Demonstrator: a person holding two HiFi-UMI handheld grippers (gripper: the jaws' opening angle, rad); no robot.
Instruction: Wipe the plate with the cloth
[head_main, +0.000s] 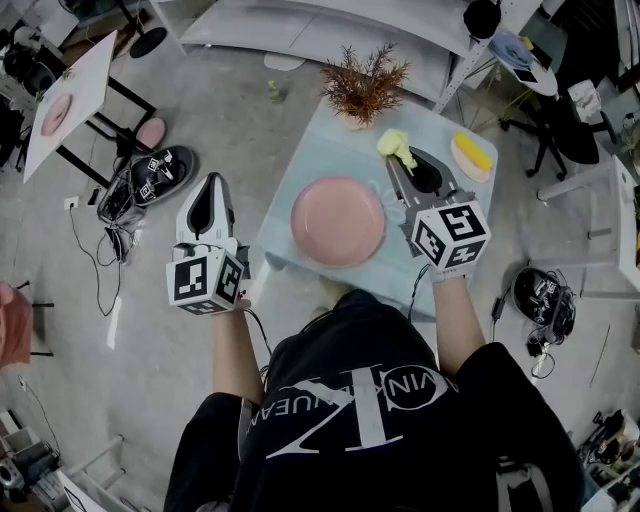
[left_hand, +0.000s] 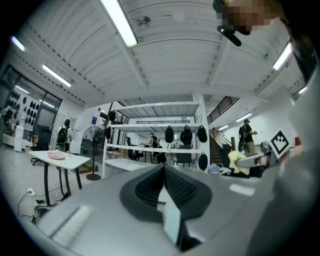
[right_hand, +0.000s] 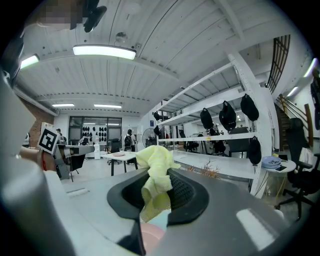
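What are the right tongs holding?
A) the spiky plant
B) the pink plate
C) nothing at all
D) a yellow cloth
D: in the right gripper view, the yellow cloth is pinched between the two sides of the right tongs, while the pink plate lies untouched on the table.

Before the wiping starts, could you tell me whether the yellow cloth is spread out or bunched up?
Bunched up: the cloth sticks out crumpled from the right gripper, whose jaws are shut on it.

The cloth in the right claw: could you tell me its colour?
The cloth is pale yellow, clearest in the right gripper view.
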